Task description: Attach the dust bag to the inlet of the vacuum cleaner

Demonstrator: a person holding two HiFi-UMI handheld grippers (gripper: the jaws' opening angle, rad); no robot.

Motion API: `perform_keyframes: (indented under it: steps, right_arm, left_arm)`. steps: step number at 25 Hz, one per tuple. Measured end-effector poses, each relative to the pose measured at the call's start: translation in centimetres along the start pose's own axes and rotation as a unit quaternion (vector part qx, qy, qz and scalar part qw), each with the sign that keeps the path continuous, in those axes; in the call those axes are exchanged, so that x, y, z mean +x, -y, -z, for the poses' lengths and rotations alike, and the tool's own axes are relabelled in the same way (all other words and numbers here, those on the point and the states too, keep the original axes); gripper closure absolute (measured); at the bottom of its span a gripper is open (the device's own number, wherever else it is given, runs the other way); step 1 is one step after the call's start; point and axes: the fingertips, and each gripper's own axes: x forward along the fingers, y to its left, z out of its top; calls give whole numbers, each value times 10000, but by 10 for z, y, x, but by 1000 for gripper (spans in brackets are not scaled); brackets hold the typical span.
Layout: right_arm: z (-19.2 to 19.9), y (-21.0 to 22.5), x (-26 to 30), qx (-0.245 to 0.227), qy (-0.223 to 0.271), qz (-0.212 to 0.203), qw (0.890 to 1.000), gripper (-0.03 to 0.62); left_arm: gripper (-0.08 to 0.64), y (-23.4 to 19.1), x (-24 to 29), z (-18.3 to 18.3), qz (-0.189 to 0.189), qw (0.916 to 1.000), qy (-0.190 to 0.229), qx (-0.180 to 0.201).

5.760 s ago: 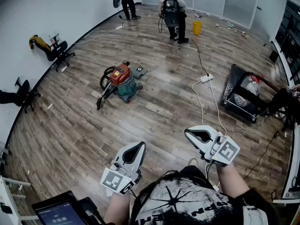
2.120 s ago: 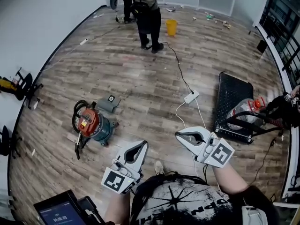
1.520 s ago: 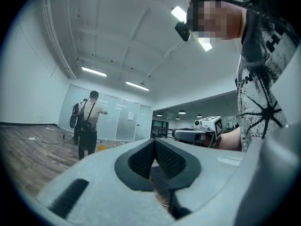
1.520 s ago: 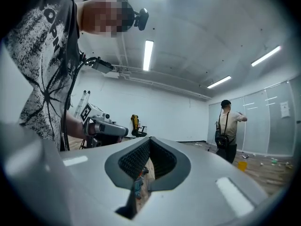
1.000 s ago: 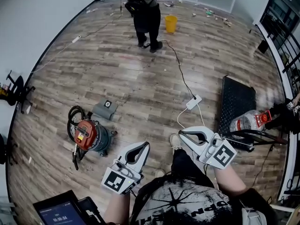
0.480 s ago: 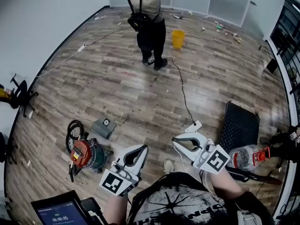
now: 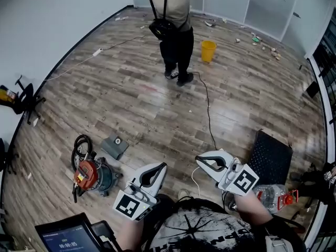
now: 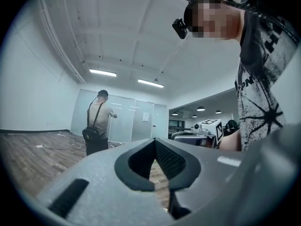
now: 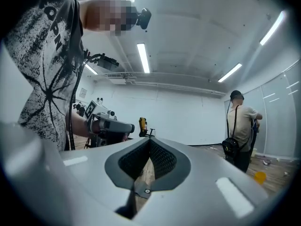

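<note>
The squat vacuum cleaner, orange lid on teal drum, sits at eight o'clock, the flat grey dust bag at its one o'clock; left gripper and right gripper are closed, empty.

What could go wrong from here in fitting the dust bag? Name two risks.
The cable runs across the floor to near the wearer's shoe; stepping toward the vacuum could snag it. The bag lies flat on the floor, and the left claw and right claw are both shut, so pinching its edge may be awkward.
</note>
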Motion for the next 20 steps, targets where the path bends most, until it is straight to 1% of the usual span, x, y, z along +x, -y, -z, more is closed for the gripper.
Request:
perform_keyframes:
  steps: [2,5,9,12,16,20]
  right_arm:
    - [5,8,11,40,-45,-120,9999,589]
    - [13,21,35,82,-109,-310,9994,589]
    - [24,48,69,101,-76,-406,9991,589]
    - [31,81,106,-20,-101,-443,9990,589]
    - [28,131,173,-136,-115,-496,9986,589]
    - [23,162,216,-284,-73,-536,9981,589]
  left_arm:
    - [558,-14,1,8,-100,9999,-96,-46]
    - [558,-39,3,4,-256,9996,-10,-127]
    - [558,-82,13,10,-412,9990,-82,-156]
    - [558,-129,27,10,-444,9989,-116,-112]
    - [558,-208,44,-14,-394,9992,74,-77]
    - [558,-255,54,-30,-344,9992,190,30]
